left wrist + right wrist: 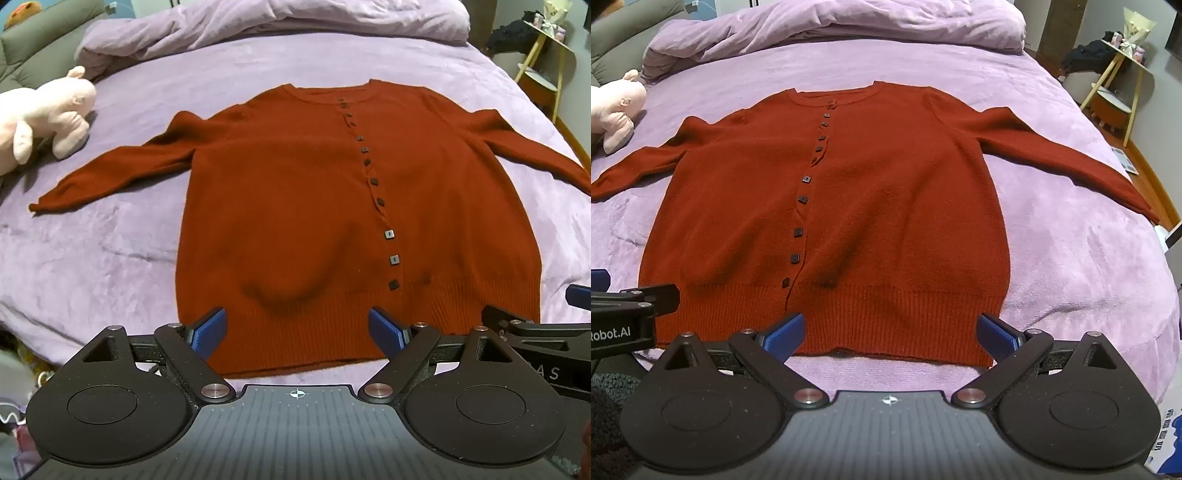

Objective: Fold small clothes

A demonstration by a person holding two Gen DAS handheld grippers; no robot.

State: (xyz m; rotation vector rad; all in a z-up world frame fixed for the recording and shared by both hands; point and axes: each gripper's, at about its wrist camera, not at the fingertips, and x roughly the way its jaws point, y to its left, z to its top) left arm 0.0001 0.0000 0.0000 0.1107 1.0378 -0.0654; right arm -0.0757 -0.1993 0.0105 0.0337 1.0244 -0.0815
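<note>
- Lilac plush fabric is seen covering the bed (110, 240), with a rumpled duvet (258, 22) of the same colour bunched at its far end.
- A rust-red knitted cardigan (295, 192) is laid flat and face up in the middle of the bed, buttoned shut, its neckline toward the duvet and its ribbed hem toward the cameras; both sleeves are spread outward and angled down.
- A pink plush toy (48, 114) is seen lying on the bed beyond the end of the sleeve on the left of the views, apart from it.
- The left gripper (297, 334) is held just over the cardigan's hem, its jaws spread wide with nothing between them.
- The right gripper (890, 334) is held likewise at the hem's right part, jaws wide and empty.
- A row of small dark square buttons (389, 234) is seen running from neckline to hem.
</note>
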